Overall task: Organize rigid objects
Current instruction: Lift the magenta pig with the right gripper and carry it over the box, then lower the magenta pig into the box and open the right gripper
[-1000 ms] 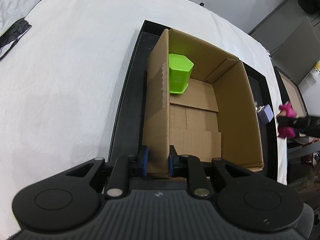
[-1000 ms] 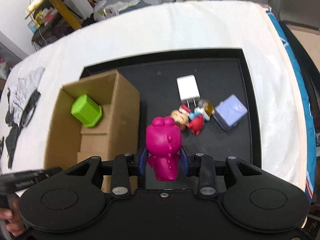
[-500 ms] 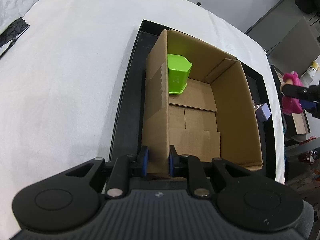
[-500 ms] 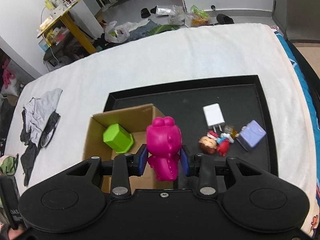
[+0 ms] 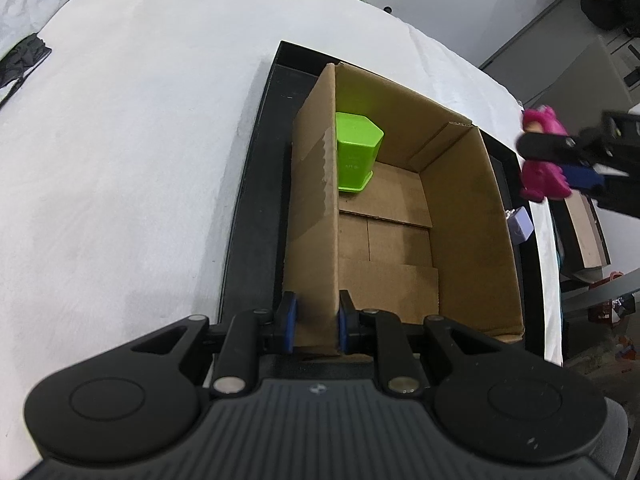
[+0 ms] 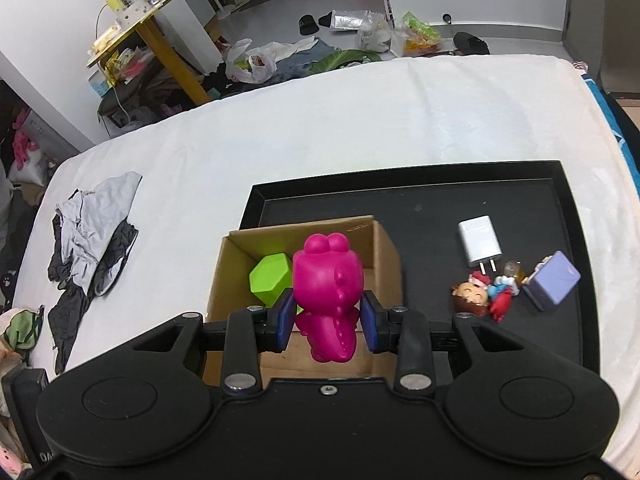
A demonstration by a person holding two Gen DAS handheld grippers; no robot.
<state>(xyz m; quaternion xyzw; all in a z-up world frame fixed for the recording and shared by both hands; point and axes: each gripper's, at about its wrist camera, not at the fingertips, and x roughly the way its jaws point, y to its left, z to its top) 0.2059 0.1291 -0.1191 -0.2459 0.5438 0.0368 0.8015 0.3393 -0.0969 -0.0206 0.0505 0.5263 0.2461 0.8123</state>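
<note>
My left gripper [image 5: 314, 326] is shut on the left wall of an open cardboard box [image 5: 460, 216] that stands in a black tray [image 5: 252, 216]. A green hexagonal container [image 5: 356, 156] stands in the box's far left corner. My right gripper [image 6: 327, 316] is shut on a magenta toy figure [image 6: 326, 280] and holds it in the air over the box [image 6: 384, 248]. The figure also shows in the left wrist view [image 5: 542, 160], above the box's right wall.
On the black tray [image 6: 420, 200], right of the box, lie a white charger [image 6: 480, 244], a small doll figure [image 6: 472, 298], a red toy [image 6: 500, 304] and a lilac box [image 6: 554, 280]. Clothes [image 6: 92, 240] lie on the white cover at left.
My right gripper has risen and moved left with the magenta figure, from beside the box to over it. My left gripper has kept its hold on the box wall.
</note>
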